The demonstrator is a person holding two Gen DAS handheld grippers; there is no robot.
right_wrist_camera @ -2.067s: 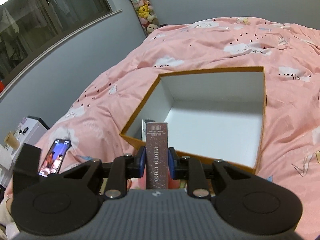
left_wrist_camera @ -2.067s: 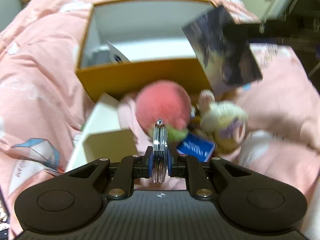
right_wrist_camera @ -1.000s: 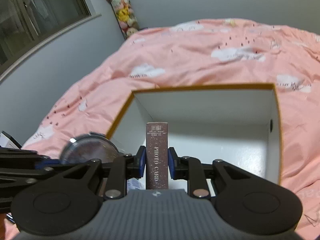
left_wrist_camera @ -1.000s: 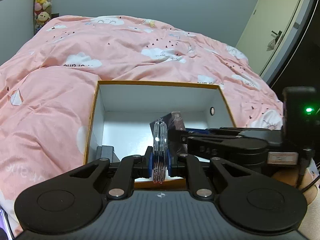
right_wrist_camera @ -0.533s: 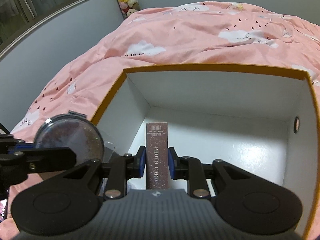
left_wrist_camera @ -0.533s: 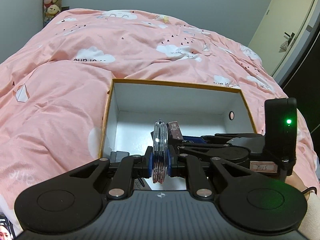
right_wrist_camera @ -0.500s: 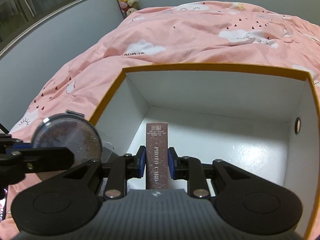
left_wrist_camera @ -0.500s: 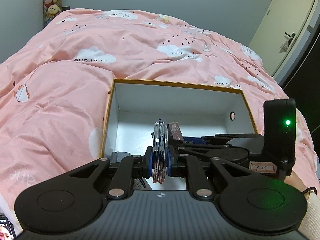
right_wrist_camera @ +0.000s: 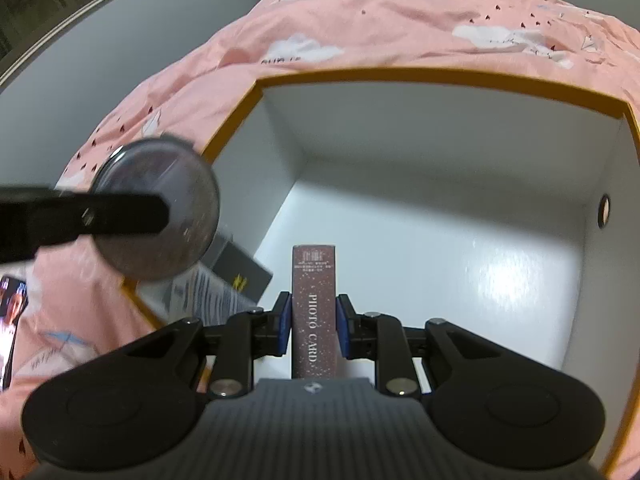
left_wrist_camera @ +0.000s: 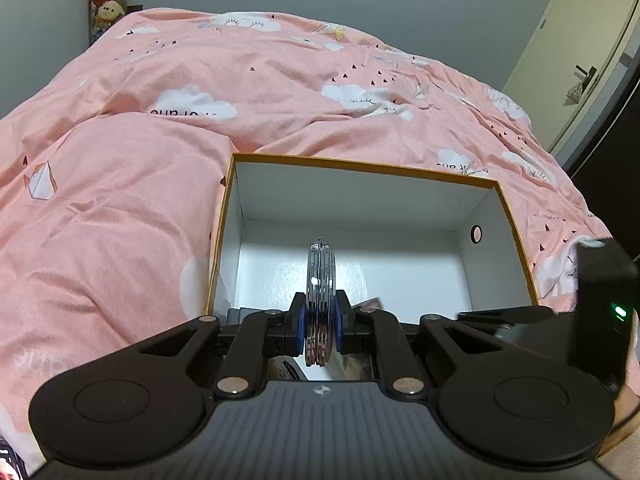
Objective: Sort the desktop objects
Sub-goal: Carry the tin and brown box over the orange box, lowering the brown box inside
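Over box [right_wrist_camera: 400,76]: card pack [right_wrist_camera: 313,304] between jaws

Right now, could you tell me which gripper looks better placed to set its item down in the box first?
Probably the right gripper: its photo card box already hangs inside the orange-rimmed box, above bare floor. The left gripper holds its round disc at the near-left corner.

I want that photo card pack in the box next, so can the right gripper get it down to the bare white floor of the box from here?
Probably yes. The right gripper, shut on the photo card box, points into the open box; the white floor ahead is bare.
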